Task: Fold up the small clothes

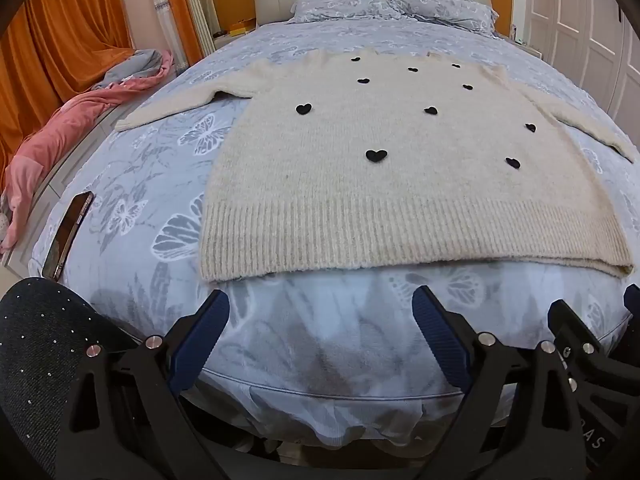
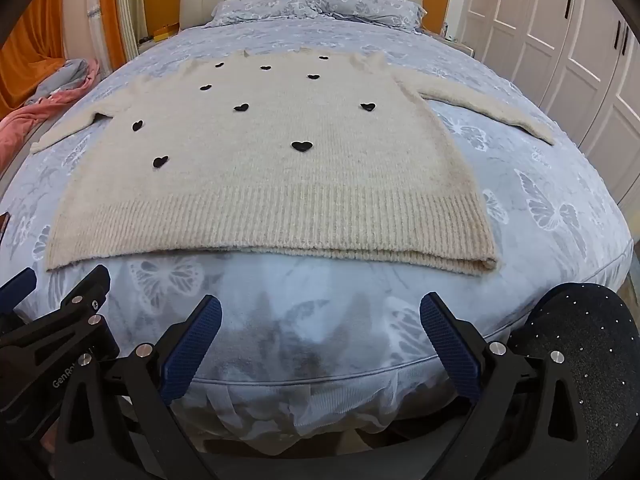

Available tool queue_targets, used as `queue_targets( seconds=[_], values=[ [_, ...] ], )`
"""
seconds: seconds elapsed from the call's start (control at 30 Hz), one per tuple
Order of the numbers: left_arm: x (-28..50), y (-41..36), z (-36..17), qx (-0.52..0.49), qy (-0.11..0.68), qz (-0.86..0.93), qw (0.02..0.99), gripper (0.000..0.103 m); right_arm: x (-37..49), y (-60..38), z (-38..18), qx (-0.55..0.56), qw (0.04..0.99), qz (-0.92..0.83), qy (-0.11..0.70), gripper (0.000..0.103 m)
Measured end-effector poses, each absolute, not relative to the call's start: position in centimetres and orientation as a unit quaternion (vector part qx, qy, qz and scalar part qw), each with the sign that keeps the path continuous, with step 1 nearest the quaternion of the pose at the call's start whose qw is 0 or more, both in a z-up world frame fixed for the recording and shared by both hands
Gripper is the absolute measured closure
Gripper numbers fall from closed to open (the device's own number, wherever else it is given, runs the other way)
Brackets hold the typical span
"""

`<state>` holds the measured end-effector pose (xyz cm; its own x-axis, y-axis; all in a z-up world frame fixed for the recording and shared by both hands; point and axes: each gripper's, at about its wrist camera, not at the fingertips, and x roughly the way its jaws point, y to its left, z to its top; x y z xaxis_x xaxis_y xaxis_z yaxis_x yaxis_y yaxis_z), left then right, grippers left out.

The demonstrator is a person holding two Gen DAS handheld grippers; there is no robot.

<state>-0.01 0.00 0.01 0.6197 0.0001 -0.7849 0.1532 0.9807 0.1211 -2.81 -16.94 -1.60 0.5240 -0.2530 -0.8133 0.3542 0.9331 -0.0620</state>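
Right now the big bed (image 1: 132,184) with its blue butterfly cover fills both views, and the cream sweater (image 1: 400,168) with small black hearts lies flat on top of it, front side up. Its long way runs from the ribbed bottom edge, which is closest to the grippers, up to the neck at the far end near the pillows (image 1: 400,4). The two sleeves stick out to the sides, one toward the left edge of the bed and one toward the right.

Both grippers hang over the foot of the bed, side by side, a little way back from the sweater and not touching it. The left gripper (image 1: 320,312) has its blue fingers spread wide with nothing between them. It faces the left half of the ribbed edge, so it is nearer to the left sleeve. The right gripper (image 2: 320,312) is spread wide too, and holds nothing. It faces the right half of the edge, so the right sleeve is its closer one.

A phone (image 1: 68,236) lies by the left edge of the bed, well apart from the sweater.

No fold looks made yet. The next move likely means reaching straight ahead to the sweater.
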Motion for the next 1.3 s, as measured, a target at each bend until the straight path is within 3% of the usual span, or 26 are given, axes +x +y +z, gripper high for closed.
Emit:
queue_targets(
  seconds=[1.3],
  values=[
    [-0.23,0.25,-0.06,0.086,0.434,-0.045,0.895,0.013,-2.7,-16.77,-1.51,0.054,0.872,-0.176,0.453,0.005]
  ],
)
